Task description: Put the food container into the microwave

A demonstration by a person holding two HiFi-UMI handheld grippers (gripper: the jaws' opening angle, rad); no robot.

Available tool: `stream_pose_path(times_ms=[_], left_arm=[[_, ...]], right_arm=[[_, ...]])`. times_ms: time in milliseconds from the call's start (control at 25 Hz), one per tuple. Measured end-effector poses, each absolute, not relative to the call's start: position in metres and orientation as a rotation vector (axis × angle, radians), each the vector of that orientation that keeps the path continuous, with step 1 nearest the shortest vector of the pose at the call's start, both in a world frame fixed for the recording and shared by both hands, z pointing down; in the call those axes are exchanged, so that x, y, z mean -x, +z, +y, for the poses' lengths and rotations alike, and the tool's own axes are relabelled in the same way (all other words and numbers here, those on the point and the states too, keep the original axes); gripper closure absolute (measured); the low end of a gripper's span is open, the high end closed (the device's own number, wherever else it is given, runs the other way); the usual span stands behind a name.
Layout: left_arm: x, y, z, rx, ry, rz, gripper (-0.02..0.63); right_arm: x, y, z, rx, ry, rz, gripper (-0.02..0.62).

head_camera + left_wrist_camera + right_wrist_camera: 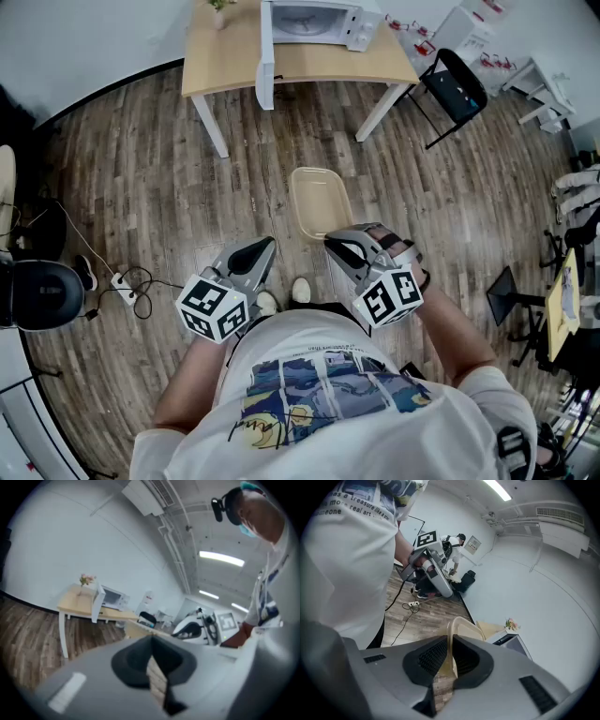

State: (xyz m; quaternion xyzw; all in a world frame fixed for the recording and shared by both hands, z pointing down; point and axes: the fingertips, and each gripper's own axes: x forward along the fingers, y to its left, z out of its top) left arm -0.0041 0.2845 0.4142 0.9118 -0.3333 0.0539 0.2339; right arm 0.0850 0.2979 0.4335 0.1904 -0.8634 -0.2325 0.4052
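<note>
A beige, empty food container (319, 202) hangs over the wooden floor in front of me, and my right gripper (342, 246) is shut on its near rim. In the right gripper view the rim (464, 627) runs between the two dark pads of that gripper (451, 660). My left gripper (258, 253) is beside it on the left, shut and empty; its jaws meet in the left gripper view (152, 665). The white microwave (319, 23) stands on a light wooden table (225, 61) farther ahead, with its door (266, 47) swung open.
A black chair (455, 84) stands right of the table. A power strip with cables (127, 286) lies on the floor at the left, near a round black object (42, 292). A small flower vase (85, 581) sits on the table's left end. Desks and equipment line the right side.
</note>
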Motion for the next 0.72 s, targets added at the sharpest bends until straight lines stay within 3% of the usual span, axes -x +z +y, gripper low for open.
stream_pose_path(times_ms=[720], left_arm=[[-0.029, 0.412, 0.263, -2.44, 0.15, -0.952, 0.598]], right_arm=[[-0.129, 0.439, 0.263, -0.42, -0.656, -2.193, 0.561]])
